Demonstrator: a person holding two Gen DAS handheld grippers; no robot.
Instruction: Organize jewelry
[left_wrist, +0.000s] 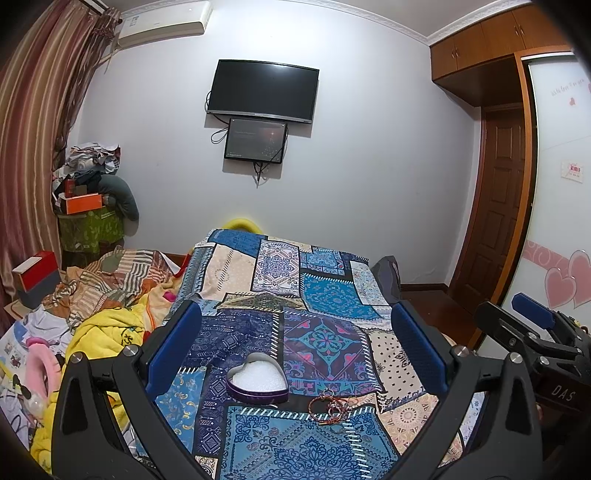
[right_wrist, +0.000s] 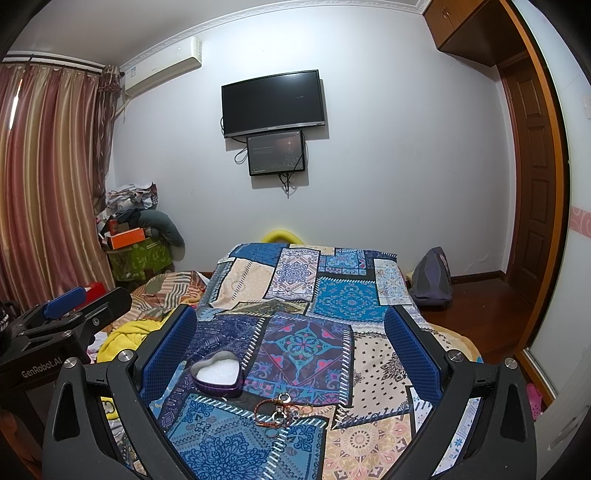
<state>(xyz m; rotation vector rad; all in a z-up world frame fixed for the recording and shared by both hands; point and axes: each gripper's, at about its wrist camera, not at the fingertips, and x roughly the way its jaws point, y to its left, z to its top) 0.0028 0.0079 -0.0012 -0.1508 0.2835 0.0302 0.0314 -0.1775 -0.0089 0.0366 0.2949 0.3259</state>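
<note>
A purple heart-shaped tin (left_wrist: 257, 380) (right_wrist: 217, 373) with white foam inside lies open on the patchwork bedspread (left_wrist: 332, 291) (right_wrist: 347, 295). Just right of it and nearer to me lies a small heap of jewelry (left_wrist: 330, 404) (right_wrist: 279, 408): a red-orange cord bracelet, rings and thin hoops. My left gripper (left_wrist: 295, 347) is open, its blue pads wide apart above the tin and the heap. My right gripper (right_wrist: 290, 341) is open too, held over the same spot. Each gripper also appears at the edge of the other's view. Neither touches anything.
Crumpled yellow and striped bedding (left_wrist: 107, 306) (right_wrist: 122, 332) lies left of the bedspread. Boxes and clothes (left_wrist: 88, 192) are piled by the curtain. A TV (left_wrist: 264, 90) hangs on the far wall. A grey backpack (right_wrist: 432, 277) sits on the wooden floor at the right, near the wardrobe (left_wrist: 554, 221).
</note>
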